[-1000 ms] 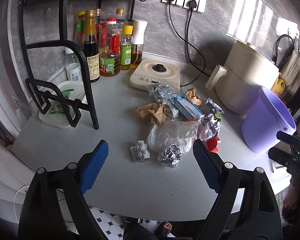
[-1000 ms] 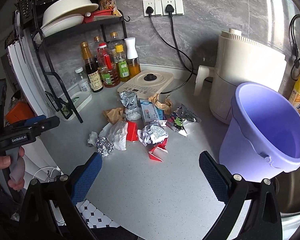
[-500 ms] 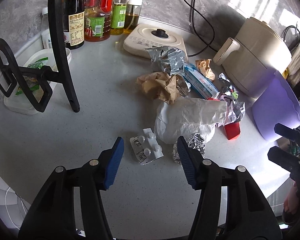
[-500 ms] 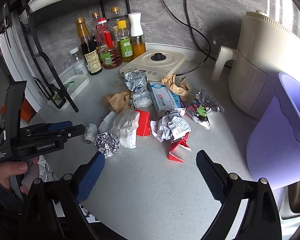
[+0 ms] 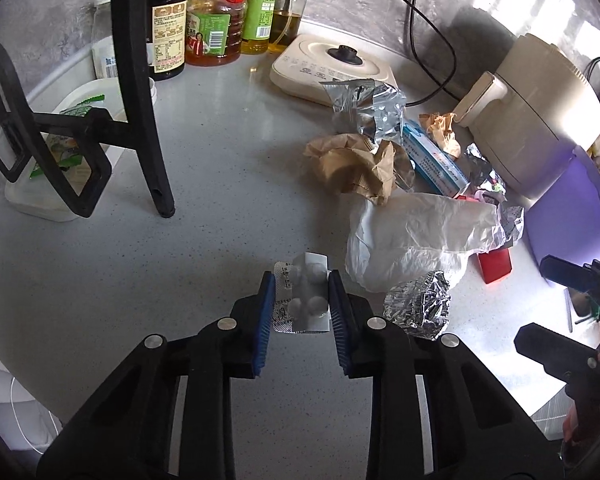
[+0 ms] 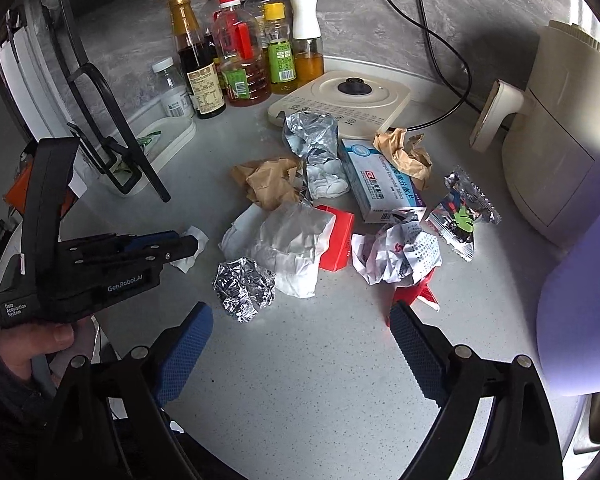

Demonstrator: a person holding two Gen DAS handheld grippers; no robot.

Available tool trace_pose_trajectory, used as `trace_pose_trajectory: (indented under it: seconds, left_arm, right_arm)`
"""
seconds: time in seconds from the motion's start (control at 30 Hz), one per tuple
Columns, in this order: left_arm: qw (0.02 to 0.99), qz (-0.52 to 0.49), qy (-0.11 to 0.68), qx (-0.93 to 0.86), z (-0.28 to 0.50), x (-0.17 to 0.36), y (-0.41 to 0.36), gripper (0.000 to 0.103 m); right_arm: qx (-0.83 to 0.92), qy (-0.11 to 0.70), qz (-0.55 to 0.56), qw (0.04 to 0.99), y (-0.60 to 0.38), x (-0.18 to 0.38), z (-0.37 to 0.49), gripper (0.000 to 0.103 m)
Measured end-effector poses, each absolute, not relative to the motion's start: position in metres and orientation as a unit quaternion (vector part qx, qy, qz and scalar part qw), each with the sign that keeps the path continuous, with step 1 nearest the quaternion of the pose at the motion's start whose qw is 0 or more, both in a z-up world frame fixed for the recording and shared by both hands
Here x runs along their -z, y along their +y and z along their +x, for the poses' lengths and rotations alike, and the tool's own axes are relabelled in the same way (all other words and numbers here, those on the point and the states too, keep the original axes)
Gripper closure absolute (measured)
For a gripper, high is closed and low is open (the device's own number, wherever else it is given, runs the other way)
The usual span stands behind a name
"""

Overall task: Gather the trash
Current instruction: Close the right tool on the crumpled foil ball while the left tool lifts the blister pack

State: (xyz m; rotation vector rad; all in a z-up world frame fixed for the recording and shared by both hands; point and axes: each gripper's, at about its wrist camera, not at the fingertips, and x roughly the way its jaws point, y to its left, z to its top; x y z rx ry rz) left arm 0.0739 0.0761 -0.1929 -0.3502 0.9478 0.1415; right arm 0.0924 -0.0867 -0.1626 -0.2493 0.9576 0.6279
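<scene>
The left gripper has just been closing its jaws onto the silver foil pill blister pack near the grey countertop's front edge, so 1 piece is secured. The right gripper hovers, jaws apart and empty.

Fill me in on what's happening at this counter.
A person with a gripping tool in each hand is clearing trash off a grey countertop. The left tool has just been closing around a pill blister pack, its blue pads at both edges. The right tool is open and empty, near a foil ball and crumpled paper. The purple bucket waits at the right.
</scene>
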Motion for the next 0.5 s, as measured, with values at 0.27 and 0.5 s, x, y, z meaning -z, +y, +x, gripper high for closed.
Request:
trace_pose_trajectory:
  seconds: [0.27,0.5]
  left_arm:
    - [0.878,-0.182,0.429,-0.110,0.046,0.170,0.097,0.076]
    - [0.880,-0.184,0.414,-0.143,0.024,0.159,0.106,0.076]
  right_arm:
    - [-0.335,0.461,-0.133,0.811,-0.055,0.180,0.100,0.019]
    - [-0.344,0.482,-0.167,0.789,-0.028,0.212,0.106,0.031]
